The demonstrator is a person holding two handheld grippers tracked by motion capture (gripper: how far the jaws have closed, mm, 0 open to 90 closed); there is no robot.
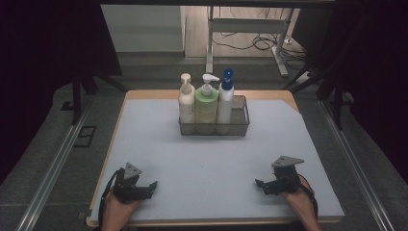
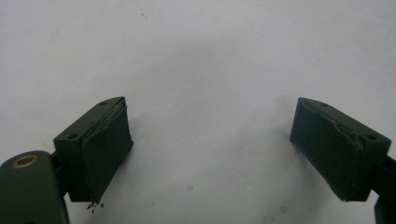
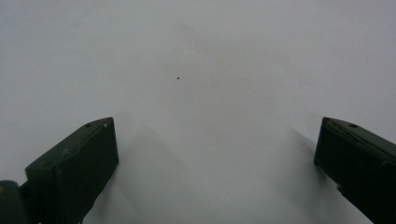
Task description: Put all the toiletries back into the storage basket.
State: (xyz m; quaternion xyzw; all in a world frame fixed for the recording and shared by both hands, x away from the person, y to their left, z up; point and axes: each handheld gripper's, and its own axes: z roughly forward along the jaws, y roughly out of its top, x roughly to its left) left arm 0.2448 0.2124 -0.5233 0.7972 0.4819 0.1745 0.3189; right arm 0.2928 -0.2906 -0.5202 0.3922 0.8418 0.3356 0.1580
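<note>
The wire basket is sitting at the 12 o'clock side of the desk, near its far edge, well apart from both hands. Three pump bottles are standing upright in it, side by side and touching: a cream bottle toward 9 o'clock, a green bottle in the middle, and a white bottle with a blue pump toward 3 o'clock, leaving the basket's 3 o'clock end bare.

The left gripper is resting at about 7 o'clock on the desk, its fingers standing wide apart and holding nothing, with bare desk surface between them. The right gripper is lying at about 5 o'clock, its fingers likewise spread wide and gripping nothing. The two grippers are pointing inward toward each other, well apart
</note>
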